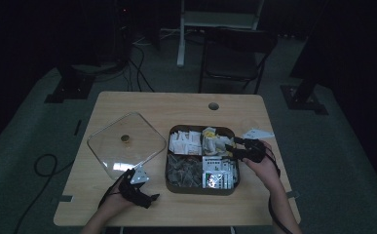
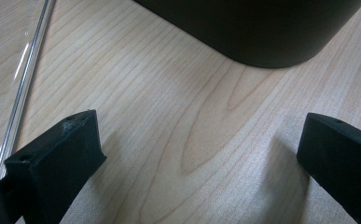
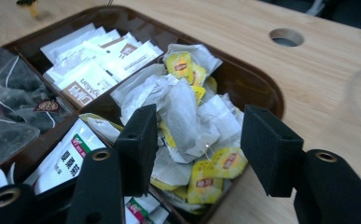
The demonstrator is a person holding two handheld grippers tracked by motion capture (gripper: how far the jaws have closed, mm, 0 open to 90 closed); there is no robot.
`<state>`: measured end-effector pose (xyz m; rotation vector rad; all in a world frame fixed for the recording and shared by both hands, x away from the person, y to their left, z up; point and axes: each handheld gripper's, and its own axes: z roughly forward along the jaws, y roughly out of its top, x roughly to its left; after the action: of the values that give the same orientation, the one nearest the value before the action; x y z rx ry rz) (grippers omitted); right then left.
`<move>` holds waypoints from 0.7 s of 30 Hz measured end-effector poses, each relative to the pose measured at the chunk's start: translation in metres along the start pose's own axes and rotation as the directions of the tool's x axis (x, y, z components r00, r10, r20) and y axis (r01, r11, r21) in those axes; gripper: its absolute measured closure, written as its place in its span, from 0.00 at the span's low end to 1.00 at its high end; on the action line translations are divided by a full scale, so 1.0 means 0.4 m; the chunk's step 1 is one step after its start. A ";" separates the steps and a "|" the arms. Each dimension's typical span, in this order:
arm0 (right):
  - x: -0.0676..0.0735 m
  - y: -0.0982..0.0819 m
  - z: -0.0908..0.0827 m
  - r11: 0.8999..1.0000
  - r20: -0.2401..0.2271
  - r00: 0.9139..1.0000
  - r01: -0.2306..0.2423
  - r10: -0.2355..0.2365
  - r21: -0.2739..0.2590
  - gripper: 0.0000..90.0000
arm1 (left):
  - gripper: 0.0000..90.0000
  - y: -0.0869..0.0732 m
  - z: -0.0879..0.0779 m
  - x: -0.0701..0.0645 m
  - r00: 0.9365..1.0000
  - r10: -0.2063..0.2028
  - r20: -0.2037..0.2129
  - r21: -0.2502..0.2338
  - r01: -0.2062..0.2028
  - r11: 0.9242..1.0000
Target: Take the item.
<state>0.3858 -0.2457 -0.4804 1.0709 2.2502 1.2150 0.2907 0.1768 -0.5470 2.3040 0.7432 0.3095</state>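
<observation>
Teabags (image 3: pixel 187 121) lie between the right tool's (image 3: pixel 197 144) half-open jaws, unpinched; left tool (image 2: pixel 197 154) gapes empty.

1 tray (image 1: pixel 169 183) (4 compartments), 1 lid (image 1: pixel 108 146).

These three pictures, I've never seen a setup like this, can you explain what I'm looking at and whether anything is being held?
A person sits at a wooden table and holds a hand-operated two-jaw gripper in each hand. The high view looks down from above. The other two pictures come from cameras riding on the grippers, looking along their black jaws.

On the table lie a dark four-compartment tray of tea bags and sachets, and beside it a clear square lid.

The left gripper rests open over bare wood near the tray's corner. The right gripper is at the compartment of yellow-tagged tea bags, jaws partly open with bags between them. No grip shows yet.
</observation>
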 end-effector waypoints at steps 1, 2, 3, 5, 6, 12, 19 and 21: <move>0.000 0.001 0.007 1.000 -0.004 1.000 0.007 -0.006 0.005 0.53 | 0.00 0.000 0.000 0.000 1.000 0.000 0.000 0.000 0.000 1.000; 0.000 0.001 0.014 1.000 -0.007 1.000 0.011 -0.011 0.012 0.54 | 0.00 0.000 0.000 0.000 1.000 -0.001 0.000 0.000 0.001 1.000; 0.001 0.002 0.022 1.000 -0.011 1.000 0.015 -0.015 0.020 0.55 | 0.00 0.000 0.000 0.000 1.000 0.000 0.000 0.000 0.000 1.000; -0.001 0.002 0.035 0.999 -0.020 1.000 0.023 -0.022 0.034 0.57 | 0.00 0.000 0.000 0.000 1.000 0.000 0.000 0.001 0.000 1.000; -0.002 0.003 0.042 0.999 -0.022 0.999 0.028 -0.027 0.043 0.58 | 0.00 0.000 0.000 0.000 1.000 -0.001 0.000 0.000 0.001 1.000; -0.003 0.008 0.075 0.995 -0.050 0.998 0.048 -0.044 0.082 0.62 | 0.00 0.000 0.000 0.000 1.000 0.000 0.000 0.000 0.000 1.000; 0.000 0.005 0.107 0.990 -0.057 0.997 0.067 -0.060 0.126 0.61 | 0.00 0.000 0.000 0.000 1.000 -0.001 0.000 0.000 0.001 1.000; 0.002 0.005 0.111 0.988 -0.051 0.996 0.082 -0.076 0.133 0.62 | 0.00 0.000 0.000 0.000 1.000 0.000 0.000 0.000 0.000 1.000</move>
<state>0.4137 -0.2200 -0.5038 1.0004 2.4159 1.0788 0.2907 0.1768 -0.5470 2.3042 0.7437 0.3094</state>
